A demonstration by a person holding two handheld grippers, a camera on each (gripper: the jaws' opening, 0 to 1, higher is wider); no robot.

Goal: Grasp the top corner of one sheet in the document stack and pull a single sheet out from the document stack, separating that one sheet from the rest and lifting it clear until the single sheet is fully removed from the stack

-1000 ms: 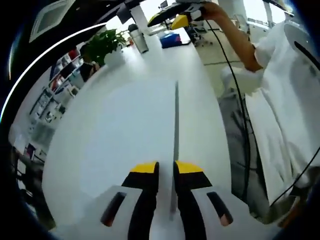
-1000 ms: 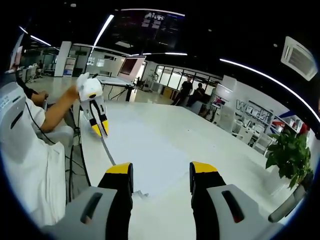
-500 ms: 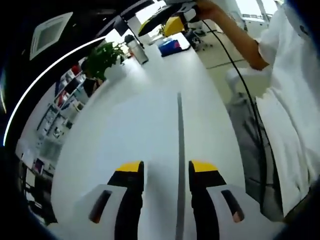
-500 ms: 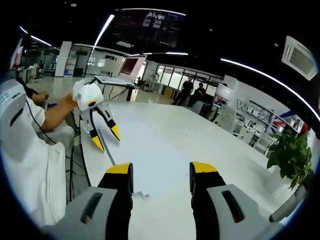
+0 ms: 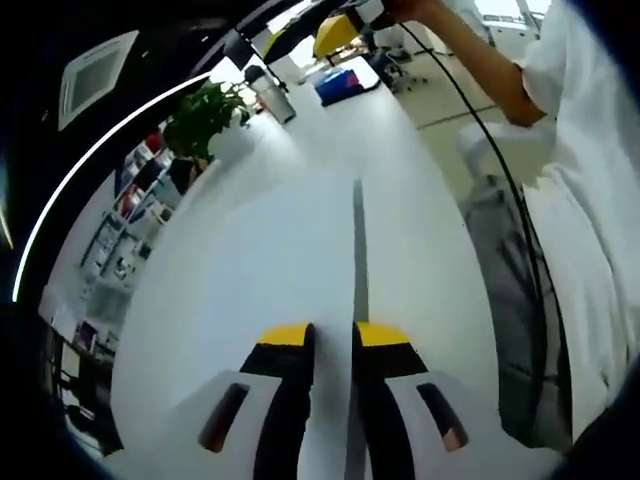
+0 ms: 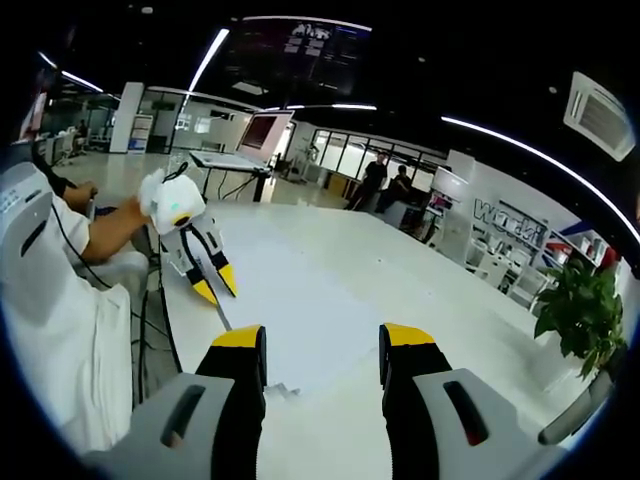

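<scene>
The document stack lies flat and white on the white table; in the left gripper view the stack stretches away from my jaws. My left gripper is down at the stack's far corner, its jaws almost together with the paper's edge between them. From the right gripper view, the left gripper touches the table with its yellow tips a sliver apart. My right gripper is open above the stack's near edge, with nothing in it. The right gripper also appears far off.
A dark seam runs along the table beside the stack. A potted plant, a bottle and a blue object stand at the far end. The person in white sits at the table's side, cables hanging. Two people stand far back.
The left gripper opened half a second ago and has now closed again at the stack's corner, a little lower. The right gripper has stayed still and open.
</scene>
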